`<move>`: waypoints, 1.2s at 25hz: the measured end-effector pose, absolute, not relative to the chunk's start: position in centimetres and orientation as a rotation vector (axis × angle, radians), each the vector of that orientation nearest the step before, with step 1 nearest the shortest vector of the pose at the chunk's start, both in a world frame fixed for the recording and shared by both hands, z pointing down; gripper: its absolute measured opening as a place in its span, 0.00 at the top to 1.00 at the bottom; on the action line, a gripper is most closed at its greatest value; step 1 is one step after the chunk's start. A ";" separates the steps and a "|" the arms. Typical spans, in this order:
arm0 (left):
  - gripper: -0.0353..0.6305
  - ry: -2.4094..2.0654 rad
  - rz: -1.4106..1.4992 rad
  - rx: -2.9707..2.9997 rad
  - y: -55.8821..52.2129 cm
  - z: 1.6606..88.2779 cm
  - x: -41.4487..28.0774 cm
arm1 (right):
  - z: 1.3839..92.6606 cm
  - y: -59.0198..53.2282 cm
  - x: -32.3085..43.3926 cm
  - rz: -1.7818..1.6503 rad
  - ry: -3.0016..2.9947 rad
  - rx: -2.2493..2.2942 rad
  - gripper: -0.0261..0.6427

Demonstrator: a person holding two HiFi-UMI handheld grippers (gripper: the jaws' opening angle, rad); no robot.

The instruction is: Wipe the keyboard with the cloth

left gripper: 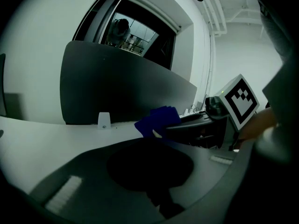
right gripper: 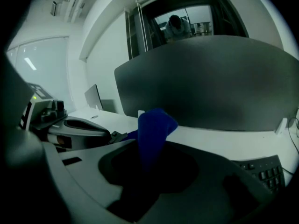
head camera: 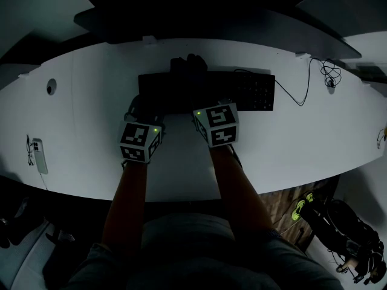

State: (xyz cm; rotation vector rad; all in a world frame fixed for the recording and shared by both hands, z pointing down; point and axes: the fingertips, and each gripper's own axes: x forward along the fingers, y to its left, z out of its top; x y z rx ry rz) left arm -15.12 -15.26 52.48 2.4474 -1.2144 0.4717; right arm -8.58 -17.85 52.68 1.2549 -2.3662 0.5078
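Right tool (right gripper: pixel 148 164) pinches the blue cloth (right gripper: pixel 154 127) low down. Soft, light and floppy, it is best held bunched, above the keyboard's (head camera: pixel 242 92) far edge on the desk (head camera: pixel 78 95). Left tool (head camera: pixel 134 110) hovers just left, jaws too dark to read.

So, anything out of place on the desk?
Nothing stands out. The black keyboard lies square on the white desk, its cable trailing right, and the blue cloth is bunched in the right hand-held gripper.

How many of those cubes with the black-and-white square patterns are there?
2. One cube tops the left gripper, by the keyboard's left end; the other tops the right gripper, near its middle. None looks hidden.
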 end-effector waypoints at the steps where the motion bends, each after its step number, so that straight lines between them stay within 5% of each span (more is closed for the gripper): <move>1: 0.94 -1.213 0.473 2.448 -15.2 52.5 -14.8 | 52.7 -17.8 -8.2 0.508 -2.364 1.259 0.79; 30: 0.94 -1.182 0.497 2.471 -14.5 52.6 -6.8 | 53.4 -16.9 0.4 0.506 -2.338 1.291 0.79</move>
